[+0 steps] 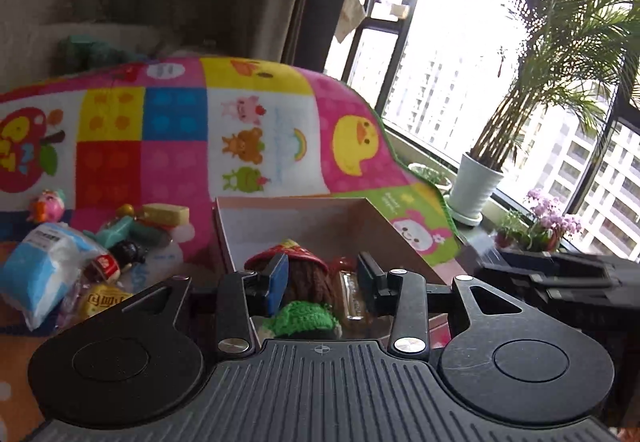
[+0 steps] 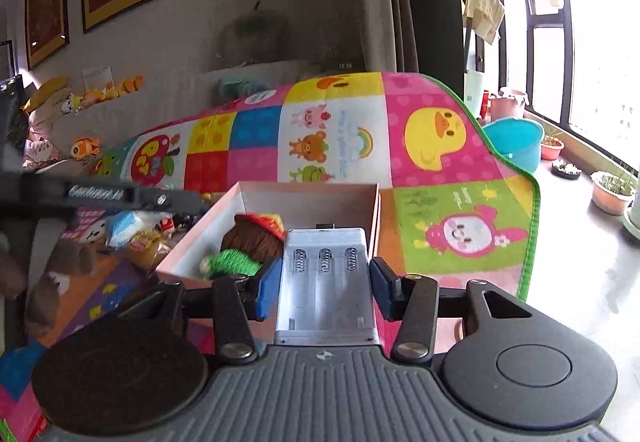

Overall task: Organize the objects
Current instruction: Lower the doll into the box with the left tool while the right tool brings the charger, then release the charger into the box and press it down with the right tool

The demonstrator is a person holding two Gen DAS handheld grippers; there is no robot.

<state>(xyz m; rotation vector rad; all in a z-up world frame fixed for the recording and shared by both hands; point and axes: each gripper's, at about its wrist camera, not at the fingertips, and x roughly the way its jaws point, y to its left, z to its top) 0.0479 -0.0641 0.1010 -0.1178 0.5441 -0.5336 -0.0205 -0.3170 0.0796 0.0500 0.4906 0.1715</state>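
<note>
Now the right hand-held gripper [image 2: 325, 284] is grasping a clear battery case [image 2: 326, 282], its blue pads pressing the case's 2 long sides. 3 springs are showing at the case's far end, which is hanging over the near right corner of the pink box [image 2: 308, 192]. Inside the box a knitted doll [image 2: 252, 238] is lying, with a red and yellow hat, brown hair and a green body.

From the left wrist view, the left hand-held gripper [image 1: 323, 278] is hovering over the same box [image 1: 296, 210], just above the doll [image 1: 300, 282]. Its jaws are standing part open, either side of the doll's brown hair; whether the pads are pressing on it I cannot tell. A clear item is lying just right of the doll, too hidden to name.

The box is sitting on a patchwork mat [image 1: 168, 130] with ducks, bears and frogs, draped up over something behind. Left of the box a heap of small things is waiting: a blue packet [image 1: 40, 274], a small bottle with a red label [image 1: 106, 266], a yellow block [image 1: 166, 212] and a pink duck toy [image 1: 48, 204]. Far right, a potted palm [image 1: 478, 186] is standing by the window.
</note>
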